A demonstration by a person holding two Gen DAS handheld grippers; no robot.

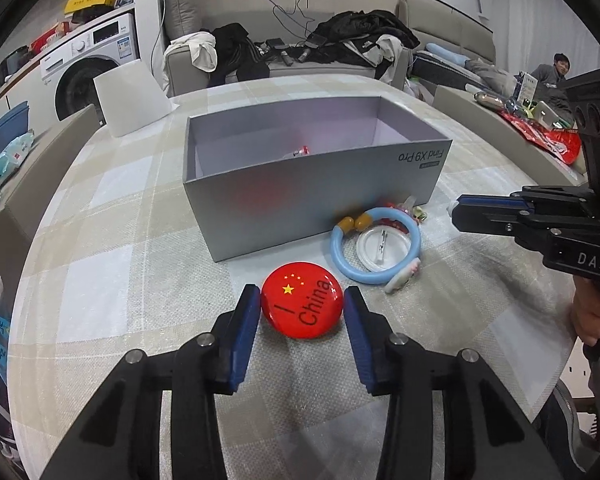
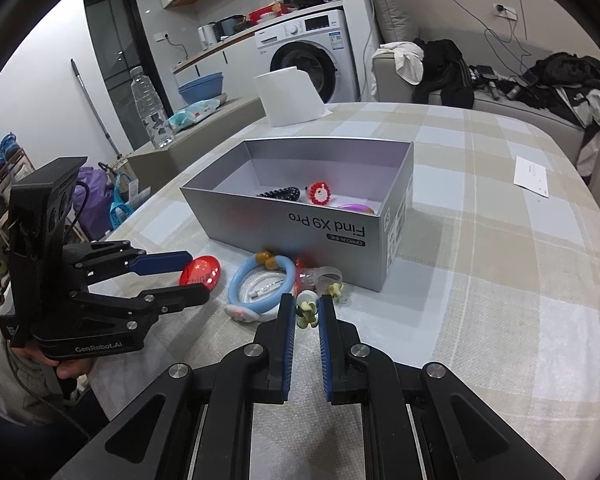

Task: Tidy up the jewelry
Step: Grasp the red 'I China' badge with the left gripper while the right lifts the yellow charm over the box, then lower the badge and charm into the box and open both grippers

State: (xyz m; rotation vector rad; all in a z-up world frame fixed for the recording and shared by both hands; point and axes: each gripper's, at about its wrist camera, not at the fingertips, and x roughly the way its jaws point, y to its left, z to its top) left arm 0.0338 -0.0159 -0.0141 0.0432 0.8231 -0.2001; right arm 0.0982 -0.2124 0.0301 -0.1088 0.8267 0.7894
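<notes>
Bracketing the red badge point(image 1: 302, 306) with my left gripper point(image 1: 302, 300): fingers spread, one blue pad on each side of the disc, neither clearly touching its rim yet. The badge lies flat on the checked tablecloth point(image 1: 120, 240), just in front of the grey box point(image 1: 300, 196) and beside the blue ring point(image 1: 374, 246) that circles a white disc point(image 1: 380, 250). My right gripper point(image 2: 307, 312) has its fingers narrowed around a small green-and-white charm point(image 2: 306, 312); whether the pads actually pinch it I cannot tell (a sliver of gap seems to show on either side). For the badge, I judge the grip should close evenly on the rim at its widest line, pads low against the cloth, since a domed glossy face could slip upward out of a high pinch. Lift straight before moving toward the box, clearing the near wall. Inside the box already: dark beads point(image 2: 280, 193), a red trinket point(image 2: 320, 194), a purple band point(image 2: 356, 208). Risk: nudging the ring while closing.
</notes>
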